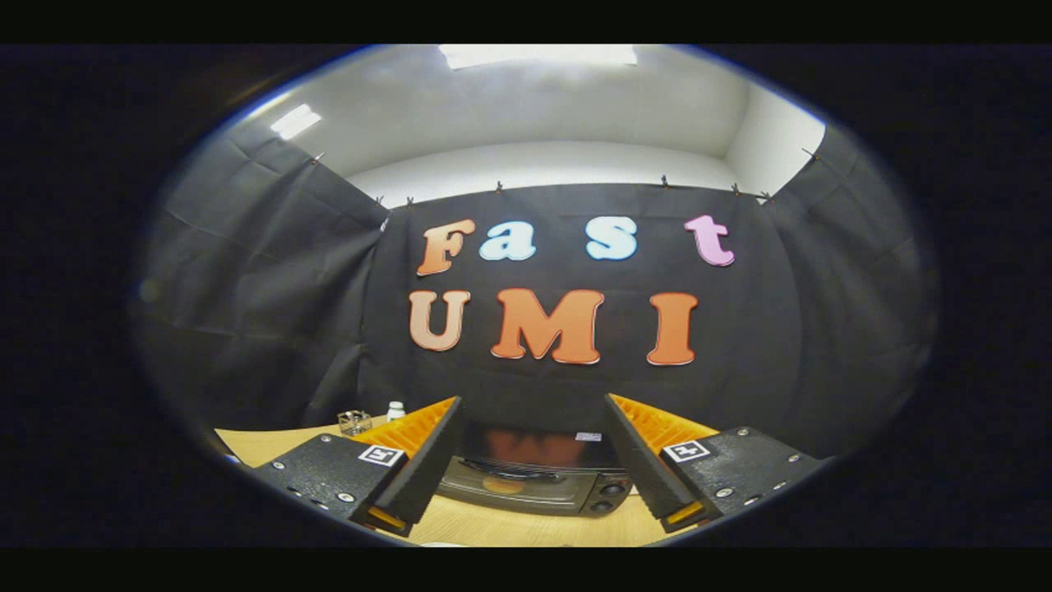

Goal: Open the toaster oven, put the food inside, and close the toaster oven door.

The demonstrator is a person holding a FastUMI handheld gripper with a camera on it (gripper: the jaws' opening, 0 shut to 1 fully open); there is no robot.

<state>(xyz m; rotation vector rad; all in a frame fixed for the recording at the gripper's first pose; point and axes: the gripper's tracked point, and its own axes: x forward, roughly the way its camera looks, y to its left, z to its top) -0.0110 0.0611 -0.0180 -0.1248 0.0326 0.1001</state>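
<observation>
Spread wide apart, the gripper [532, 460] held nothing, its two fingers [427, 460] angled outward over the wooden tabletop [493, 526]. Between and just beyond them sat the toaster oven [534, 477], its door shut, a dark handle across the glass and two knobs [612, 497] at its right end. A round orange-brown shape showed through the glass; what it was could not be told. Off beyond the left finger stood a small clear container [354, 422] and a white bottle [395, 410], near the black cloth wall [271, 312].
</observation>
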